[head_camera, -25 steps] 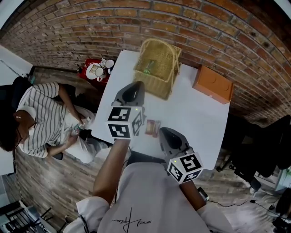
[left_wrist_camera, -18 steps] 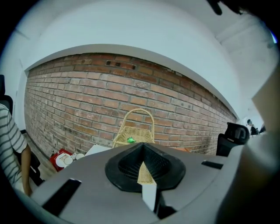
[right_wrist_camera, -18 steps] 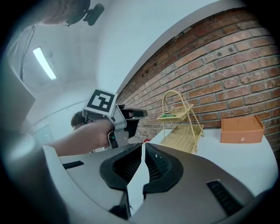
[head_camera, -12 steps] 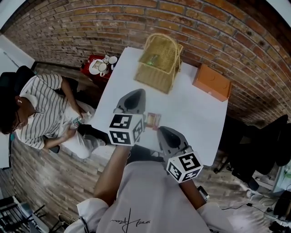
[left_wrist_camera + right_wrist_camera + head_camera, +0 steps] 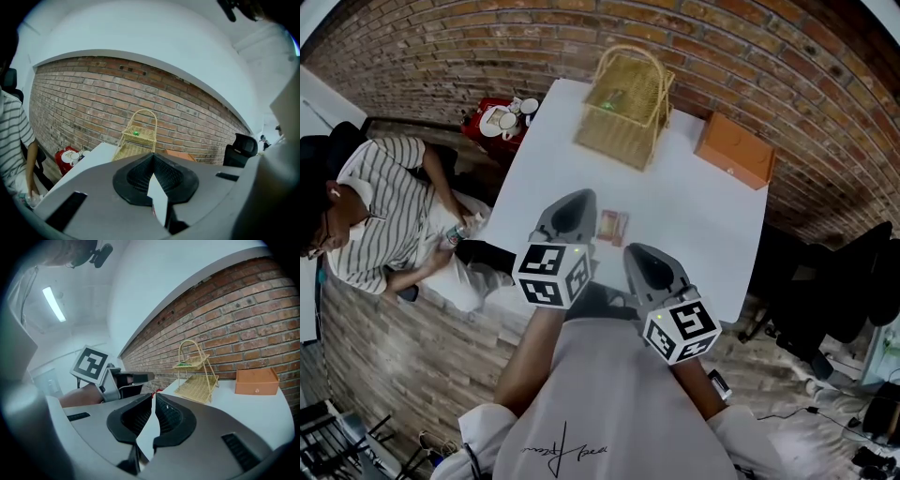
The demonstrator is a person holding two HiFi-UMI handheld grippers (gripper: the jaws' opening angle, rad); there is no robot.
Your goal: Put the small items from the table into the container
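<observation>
A two-tier wicker basket (image 5: 623, 103) stands at the far side of the white table (image 5: 694, 216). A small green item (image 5: 136, 133) lies in its upper tier. One small reddish packet (image 5: 611, 226) lies flat on the table between my two grippers. My left gripper (image 5: 577, 197) hovers just left of the packet, jaws shut and empty. My right gripper (image 5: 639, 251) is nearer the table's front edge, right of the packet, also shut with nothing in it. From the right gripper view I see the left gripper's marker cube (image 5: 90, 363) and the basket (image 5: 194, 378).
An orange box (image 5: 734, 155) sits at the table's far right corner. A red tray with cups (image 5: 502, 122) stands off the table's left. A seated person in a striped shirt (image 5: 380, 206) is at the left. A brick wall runs behind the table.
My left gripper has drawn back from the basket toward the table's front and now sits beside the packet. The packet has stayed put. My right gripper has shifted slightly.
</observation>
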